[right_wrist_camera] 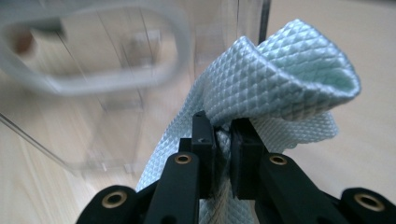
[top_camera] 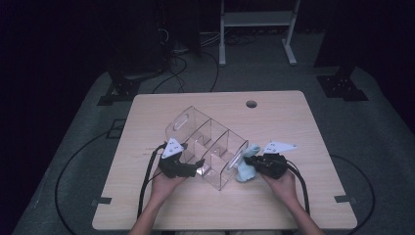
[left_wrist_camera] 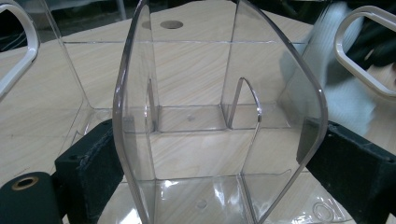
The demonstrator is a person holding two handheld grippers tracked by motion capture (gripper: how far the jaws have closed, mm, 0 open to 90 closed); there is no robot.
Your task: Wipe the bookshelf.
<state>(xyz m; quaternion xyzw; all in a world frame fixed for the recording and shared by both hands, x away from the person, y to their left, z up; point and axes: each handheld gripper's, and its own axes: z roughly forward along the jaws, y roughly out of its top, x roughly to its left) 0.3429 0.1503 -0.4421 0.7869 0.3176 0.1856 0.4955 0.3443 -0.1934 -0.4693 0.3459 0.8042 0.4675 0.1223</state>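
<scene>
Now, left gripper (top_camera: 195, 166) jaws clamping clear plastic organizer (top_camera: 208, 144), right gripper (top_camera: 250, 161) jaws pinching waffle-textured pale-blue cloth (right_wrist_camera: 275, 88).

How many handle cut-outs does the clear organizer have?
2. One handle cut-out is in the far end wall of the clear organizer; the other handle cut-out is in the end wall beside the light-blue cloth.

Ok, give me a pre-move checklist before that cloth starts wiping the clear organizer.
1. Cloth pinched in the right gripper: ok, the jaws are shut on a fold.
2. Left gripper steadying the clear organizer: ok, its pads sit either side of the near wall.
3. Cloth at the organizer's handle end: ok in the high view; contact cannot tell.
4. Organizer resting on the table: ok.
5. Compartments free of loose items: ok.
6. Cables off the organizer: ok, both trail back toward the person.
</scene>
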